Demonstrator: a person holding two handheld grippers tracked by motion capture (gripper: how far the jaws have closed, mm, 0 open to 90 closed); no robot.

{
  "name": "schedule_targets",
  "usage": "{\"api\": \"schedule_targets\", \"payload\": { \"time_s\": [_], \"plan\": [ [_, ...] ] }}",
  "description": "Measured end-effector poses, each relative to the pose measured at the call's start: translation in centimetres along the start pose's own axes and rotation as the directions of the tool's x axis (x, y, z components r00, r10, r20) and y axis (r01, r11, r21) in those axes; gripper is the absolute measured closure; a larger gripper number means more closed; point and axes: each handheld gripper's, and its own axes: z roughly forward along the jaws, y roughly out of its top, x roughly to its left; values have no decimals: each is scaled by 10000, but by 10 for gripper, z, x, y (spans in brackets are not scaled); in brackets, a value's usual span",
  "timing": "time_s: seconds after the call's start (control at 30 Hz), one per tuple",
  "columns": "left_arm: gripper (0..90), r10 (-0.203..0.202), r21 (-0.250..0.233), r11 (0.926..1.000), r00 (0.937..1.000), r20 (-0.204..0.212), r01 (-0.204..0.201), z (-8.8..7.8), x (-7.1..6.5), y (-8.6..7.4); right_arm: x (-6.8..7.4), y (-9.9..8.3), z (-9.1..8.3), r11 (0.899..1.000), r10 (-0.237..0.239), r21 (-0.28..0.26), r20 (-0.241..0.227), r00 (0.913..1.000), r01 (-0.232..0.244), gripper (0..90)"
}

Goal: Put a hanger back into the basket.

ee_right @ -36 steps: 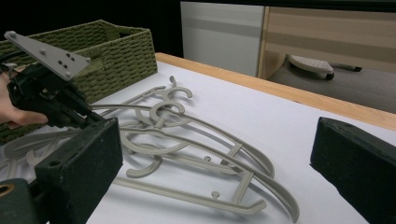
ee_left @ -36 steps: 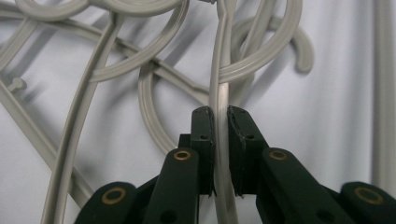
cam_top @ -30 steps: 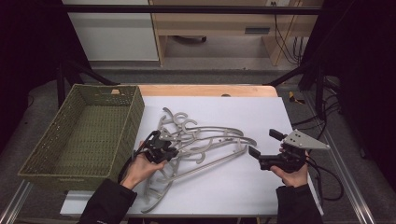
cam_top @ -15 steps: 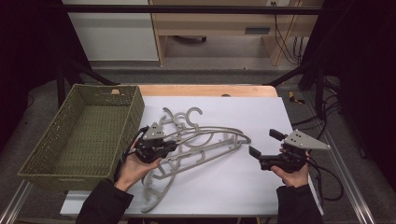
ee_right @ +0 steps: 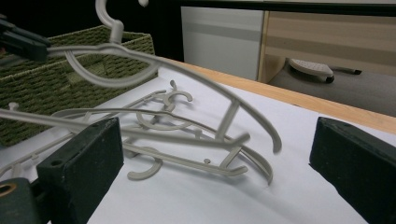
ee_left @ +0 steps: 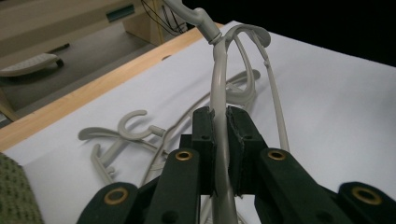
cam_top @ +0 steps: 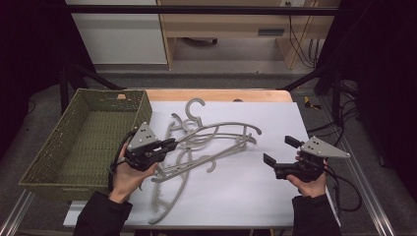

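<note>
- High view: a grey hanger (cam_top: 216, 129) is held lifted by the left gripper (cam_top: 169, 143) just beside the green basket (cam_top: 74, 142); the right gripper (cam_top: 278, 156) is held well apart from the basket.
- Left gripper view: the jaws are seen clamped on the hanger (ee_left: 218, 93), above the hanger pile (ee_left: 121, 135).
- Right gripper view: the jaws are seen spread wide, gripping nothing; the hanger (ee_right: 187, 70) is raised, the basket (ee_right: 70, 46) beyond it.

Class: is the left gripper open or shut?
Shut: the left gripper has its jaws pressed on a grey hanger.

Hanger (cam_top: 216, 132) higher now (left gripper (cam_top: 169, 144) too)
</note>
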Motion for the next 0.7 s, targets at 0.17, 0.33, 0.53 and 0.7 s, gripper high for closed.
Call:
{"api": "schedule_targets", "payload": {
  "time_s": [0.17, 0.33, 0.53, 0.7],
  "plan": [
    [821, -196, -329, 9993, 9986, -489, 180, -18, 13, 1, -1, 0, -1, 10000, 39, -45, 36, 10000, -39, 27],
    [821, -351, -621, 9976, 9945, -988, 290, -33, 24, 2, -3, -1, -1, 9999, 108, -25, 58, 9999, -108, 27],
    [820, -441, -958, 9951, 9801, -1934, 259, -54, 39, 2, -3, -2, 0, 10000, 90, 23, 52, 9999, -90, 28],
    [821, -536, -1282, 9915, 9709, -2333, 239, -69, 53, 2, -3, -1, 0, 9999, 152, 33, 79, 9999, -152, 28]
  ]
}}
